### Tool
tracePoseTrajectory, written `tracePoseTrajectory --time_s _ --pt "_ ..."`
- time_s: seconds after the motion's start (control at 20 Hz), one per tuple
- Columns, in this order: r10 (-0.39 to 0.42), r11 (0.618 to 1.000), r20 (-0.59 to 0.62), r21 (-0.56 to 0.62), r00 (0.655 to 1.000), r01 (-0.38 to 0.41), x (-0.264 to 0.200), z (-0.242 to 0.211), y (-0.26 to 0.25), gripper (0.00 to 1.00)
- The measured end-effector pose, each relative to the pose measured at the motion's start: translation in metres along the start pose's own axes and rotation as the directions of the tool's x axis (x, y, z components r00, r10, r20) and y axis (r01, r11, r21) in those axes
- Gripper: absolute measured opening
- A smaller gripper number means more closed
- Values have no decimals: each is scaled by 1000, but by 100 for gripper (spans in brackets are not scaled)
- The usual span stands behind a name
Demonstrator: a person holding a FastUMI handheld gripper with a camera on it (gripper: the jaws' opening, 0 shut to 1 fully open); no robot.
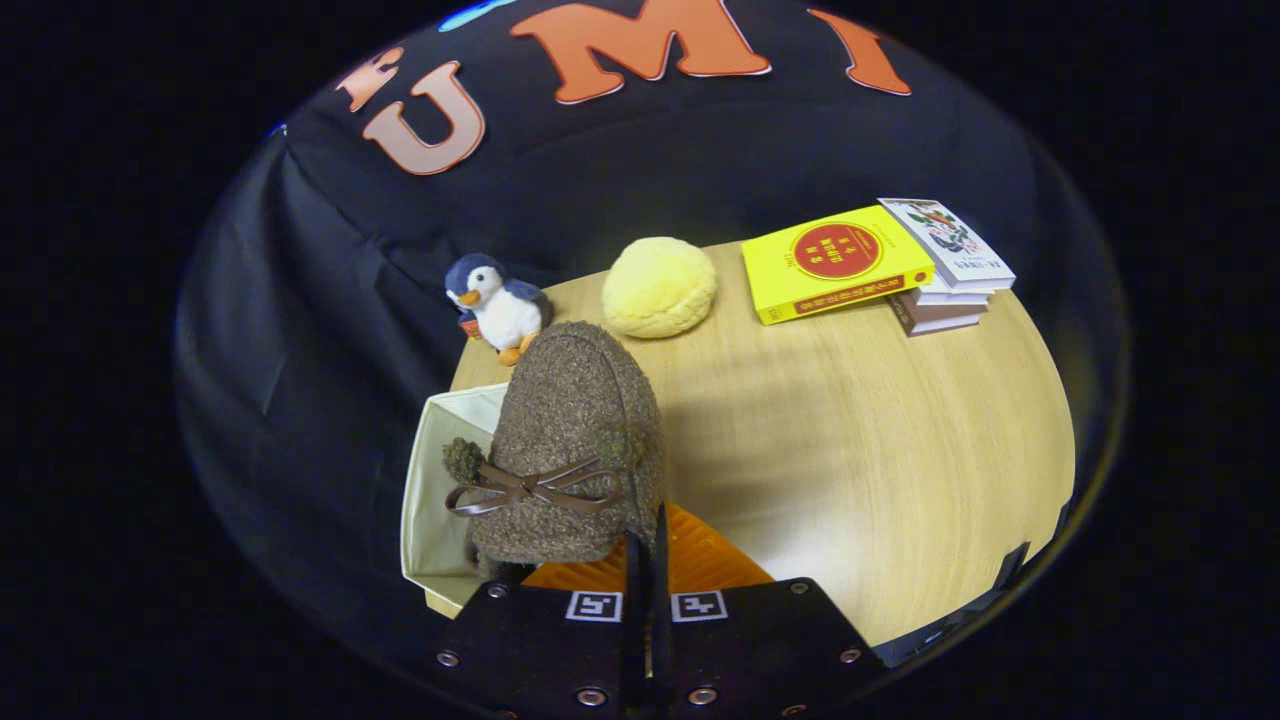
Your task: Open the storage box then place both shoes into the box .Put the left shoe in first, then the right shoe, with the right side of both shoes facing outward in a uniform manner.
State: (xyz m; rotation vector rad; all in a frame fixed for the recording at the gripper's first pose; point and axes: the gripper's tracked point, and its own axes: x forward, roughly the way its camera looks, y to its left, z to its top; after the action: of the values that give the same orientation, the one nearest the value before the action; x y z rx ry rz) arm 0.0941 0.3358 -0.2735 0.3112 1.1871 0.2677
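Clenched almost to touching, the jaws of the hand-held gripper (647,555) pinched the rear edge of a fuzzy brown shoe (572,440), though the exact contact was hidden behind the shoe's heel. That shoe, trimmed with a thin brown leather bow (530,488) and a small pompom, hung toe-forward just ahead of the fingers, partly over the open cream fabric storage box (432,480) that sat at the near corner of the pale wooden desk (880,460). An orange ribbed surface (700,565) showed directly beneath the fingers, beside the box; what it belonged to could not be told. Beyond the shoe, a small plush penguin (497,303) stood near the desk's far edge, with a round yellow plush cushion (659,286) just beside it. Farther along the same edge lay a yellow book (835,262), leaning against a short stack of books (950,280). Black cloth formed the booth's wall behind the desk.
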Motion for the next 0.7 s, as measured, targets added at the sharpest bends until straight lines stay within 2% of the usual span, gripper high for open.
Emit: tracePoseTrajectory --time_s 0.35,0.7 --pt "35 999 -39 -31 999 -36 29 -15 84 4" --pt "-41 997 -87 -74 995 34 71 -38 99 4"
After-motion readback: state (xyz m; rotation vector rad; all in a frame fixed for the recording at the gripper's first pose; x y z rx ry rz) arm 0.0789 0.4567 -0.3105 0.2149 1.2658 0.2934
